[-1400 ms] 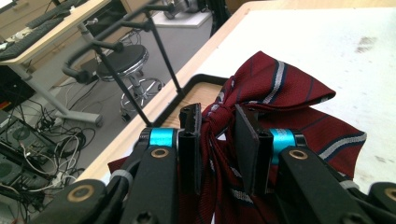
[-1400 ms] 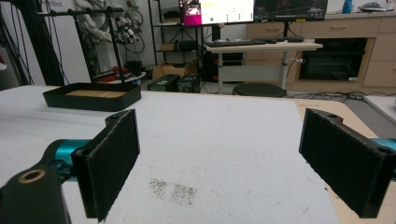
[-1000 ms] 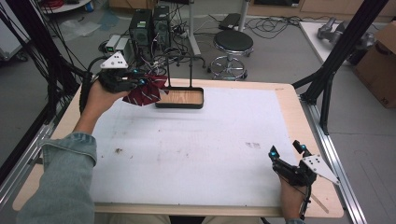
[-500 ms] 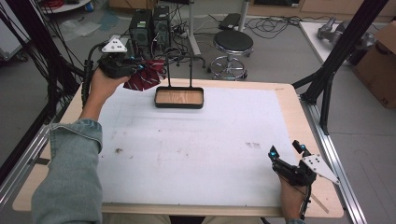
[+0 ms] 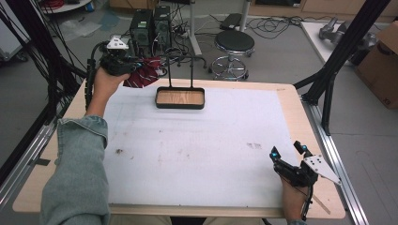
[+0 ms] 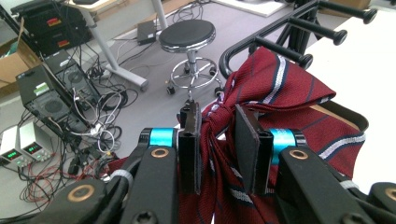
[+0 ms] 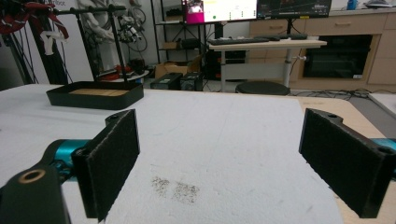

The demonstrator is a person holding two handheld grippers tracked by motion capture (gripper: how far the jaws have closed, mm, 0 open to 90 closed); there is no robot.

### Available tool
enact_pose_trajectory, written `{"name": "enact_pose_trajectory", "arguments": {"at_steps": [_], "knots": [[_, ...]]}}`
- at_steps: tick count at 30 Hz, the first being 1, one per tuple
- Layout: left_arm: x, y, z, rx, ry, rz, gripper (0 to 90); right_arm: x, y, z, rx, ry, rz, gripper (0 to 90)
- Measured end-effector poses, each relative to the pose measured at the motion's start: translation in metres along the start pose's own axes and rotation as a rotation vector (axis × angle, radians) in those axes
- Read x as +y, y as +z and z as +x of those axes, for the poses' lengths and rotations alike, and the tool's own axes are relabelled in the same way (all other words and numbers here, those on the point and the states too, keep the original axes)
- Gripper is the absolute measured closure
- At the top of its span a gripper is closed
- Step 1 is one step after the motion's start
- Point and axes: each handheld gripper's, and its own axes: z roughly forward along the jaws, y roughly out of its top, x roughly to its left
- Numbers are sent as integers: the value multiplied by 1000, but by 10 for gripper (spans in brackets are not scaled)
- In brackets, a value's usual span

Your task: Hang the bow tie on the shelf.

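Note:
A dark red tie with white and blue stripes (image 5: 146, 75) hangs bunched off the far left corner of the table, with my left gripper (image 5: 135, 66) shut on it. In the left gripper view the jaws (image 6: 218, 119) pinch the tie (image 6: 280, 93) at its gathered middle, just short of the black rack's pegs (image 6: 299, 28). The rack (image 5: 185, 57) rises on two posts from a black tray with a wooden floor (image 5: 180, 107). My right gripper (image 5: 287, 150) rests at the table's near right corner, open (image 7: 219, 140), nothing between its pads.
A white mat (image 5: 197, 140) covers most of the wooden table. Behind the table stand a black stool (image 5: 233, 44), computer towers (image 5: 150, 23) and loose cables. A black frame strut (image 5: 338, 51) and a cardboard box (image 5: 382, 65) are at the right.
My left gripper has lifted the tie up and away from beside the tray, toward the rack's height beyond the far left edge. The right gripper has stayed still.

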Motion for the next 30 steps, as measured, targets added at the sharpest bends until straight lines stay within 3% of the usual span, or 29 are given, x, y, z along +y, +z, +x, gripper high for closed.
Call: {"name": "enact_pose_trajectory", "arguments": {"at_steps": [11, 12, 13, 21, 30], "knots": [[-14, 25, -8, 2, 4, 66, 718, 0, 0, 0, 0, 3, 3, 112], [-15, 28, -10, -1, 11, 79, 731, 0, 0, 0, 0, 3, 3, 112], [-16, 30, -12, -4, 24, 88, 822, 0, 0, 0, 0, 10, 7, 112], [-23, 52, -23, -12, 23, 99, 816, 0, 0, -1, 1, 3, 3, 112], [-29, 40, -15, -7, 1, 80, 787, 0, 0, -1, 4, 10, 7, 112]]}}
